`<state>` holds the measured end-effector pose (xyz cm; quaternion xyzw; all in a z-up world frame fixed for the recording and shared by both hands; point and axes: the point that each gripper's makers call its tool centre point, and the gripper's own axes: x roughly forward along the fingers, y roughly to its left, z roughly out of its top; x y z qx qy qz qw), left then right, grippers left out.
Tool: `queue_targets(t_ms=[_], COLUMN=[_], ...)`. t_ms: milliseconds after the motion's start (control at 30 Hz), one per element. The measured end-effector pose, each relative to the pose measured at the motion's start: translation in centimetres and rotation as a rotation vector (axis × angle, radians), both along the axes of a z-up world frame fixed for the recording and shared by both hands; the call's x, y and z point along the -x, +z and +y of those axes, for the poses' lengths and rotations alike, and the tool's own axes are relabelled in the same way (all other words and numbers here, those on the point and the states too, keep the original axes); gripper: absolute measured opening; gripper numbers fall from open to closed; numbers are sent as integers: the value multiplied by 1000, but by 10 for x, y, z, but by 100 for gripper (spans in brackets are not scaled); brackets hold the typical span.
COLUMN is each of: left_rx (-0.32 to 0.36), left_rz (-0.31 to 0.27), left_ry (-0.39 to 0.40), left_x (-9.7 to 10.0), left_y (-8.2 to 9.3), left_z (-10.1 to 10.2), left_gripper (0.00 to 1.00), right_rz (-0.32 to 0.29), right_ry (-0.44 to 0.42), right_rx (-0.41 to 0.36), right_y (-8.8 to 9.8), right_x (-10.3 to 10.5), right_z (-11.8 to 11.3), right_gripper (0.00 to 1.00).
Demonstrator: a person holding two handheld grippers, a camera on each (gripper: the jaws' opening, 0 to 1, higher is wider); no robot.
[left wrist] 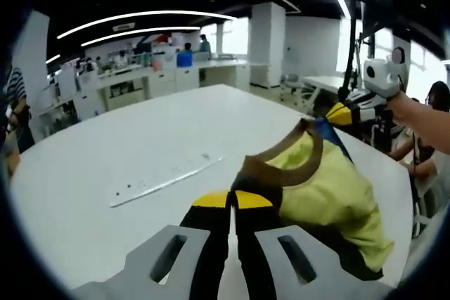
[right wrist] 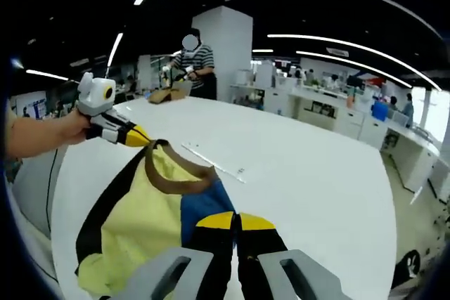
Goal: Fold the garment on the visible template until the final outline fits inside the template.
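Grippers, left [left wrist: 233, 200] and right [right wrist: 235, 221], each pinch the soft yellow shirt with brown collar [left wrist: 320, 187], holding it up over the big white table [left wrist: 140, 145]. Next (I think) it should go flat beside the far thin clear strip [left wrist: 165, 180] before folding.

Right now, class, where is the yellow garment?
The yellow garment hangs above the white table, stretched between the left gripper and right gripper, which pinch its brown collar.

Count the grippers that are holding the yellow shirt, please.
2: the left gripper grips the yellow shirt at the brown collar; the right gripper grips it at the blue part.
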<state>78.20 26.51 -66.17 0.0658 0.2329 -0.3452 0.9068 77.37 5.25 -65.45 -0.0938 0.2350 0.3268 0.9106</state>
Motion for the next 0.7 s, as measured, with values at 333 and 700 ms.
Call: queue_targets(t_ms=[333,700], left_rx=[-35,-68], left_rz=[74,143], left_ry=[17,34], left_x=[-17,-24], left_y=[-42,-79], left_z=[-2,-6], left_gripper=[0,0], right_rz=[77,153], right_ry=[-22,-38], right_rx=[42,81], right_y=[-49,-92], right_x=[-18,-27], right_z=[-3,-6], right_gripper=[0,0])
